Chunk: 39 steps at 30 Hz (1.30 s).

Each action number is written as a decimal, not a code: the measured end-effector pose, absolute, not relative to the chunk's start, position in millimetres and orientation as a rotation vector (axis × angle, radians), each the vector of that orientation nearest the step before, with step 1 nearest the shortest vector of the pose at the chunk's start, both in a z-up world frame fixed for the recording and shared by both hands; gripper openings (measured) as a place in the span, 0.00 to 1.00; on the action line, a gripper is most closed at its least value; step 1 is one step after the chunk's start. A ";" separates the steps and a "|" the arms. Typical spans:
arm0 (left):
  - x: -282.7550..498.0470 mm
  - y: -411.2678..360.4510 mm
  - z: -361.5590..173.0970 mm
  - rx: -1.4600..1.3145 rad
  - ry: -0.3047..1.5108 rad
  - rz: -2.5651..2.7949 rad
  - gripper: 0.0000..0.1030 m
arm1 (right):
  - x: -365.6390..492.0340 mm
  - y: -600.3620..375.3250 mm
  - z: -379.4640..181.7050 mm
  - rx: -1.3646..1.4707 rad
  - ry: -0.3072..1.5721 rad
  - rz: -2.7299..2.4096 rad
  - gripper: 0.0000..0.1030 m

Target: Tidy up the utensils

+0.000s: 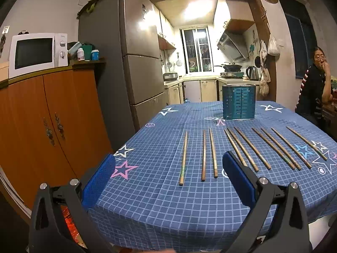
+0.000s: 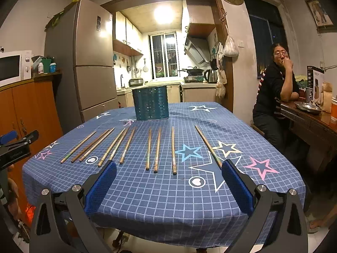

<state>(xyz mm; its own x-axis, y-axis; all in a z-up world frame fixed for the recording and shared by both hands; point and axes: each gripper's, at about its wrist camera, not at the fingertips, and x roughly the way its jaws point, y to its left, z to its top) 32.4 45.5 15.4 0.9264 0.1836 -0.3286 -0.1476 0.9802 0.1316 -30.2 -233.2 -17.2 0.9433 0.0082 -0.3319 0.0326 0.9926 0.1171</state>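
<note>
Closest to me, the left hand-held gripper hangs over the near edge of the desk with its blue ribbed pads spread wide and nothing between them; the right hand-held gripper is spread just as wide and equally empty. Beyond them, ten wooden chopsticks lie flat in a loose row on the blue checked cloth, some paired, some alone. They are thin, smooth and round, so I'd judge each is best taken across its middle, with the pads square to the stick and low to the cloth, or it will roll away. Farther back stands the teal utensil holder, upright, slotted plastic, open at the top and well apart from the sticks. Lifting each stick nearly upright before lowering it in would keep the holder from tipping.
</note>
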 end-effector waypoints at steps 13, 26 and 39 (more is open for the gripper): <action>43.4 48.6 11.6 0.115 0.387 0.155 0.95 | -17.5 -235.1 -19.5 0.123 0.356 -0.018 0.97; 57.4 92.8 9.0 0.105 0.478 0.134 0.95 | -18.5 -249.5 -15.6 0.082 0.358 -0.027 0.97; 115.4 85.1 -38.2 0.082 0.705 -0.091 0.34 | 20.7 -262.6 -39.7 0.085 0.513 0.066 0.53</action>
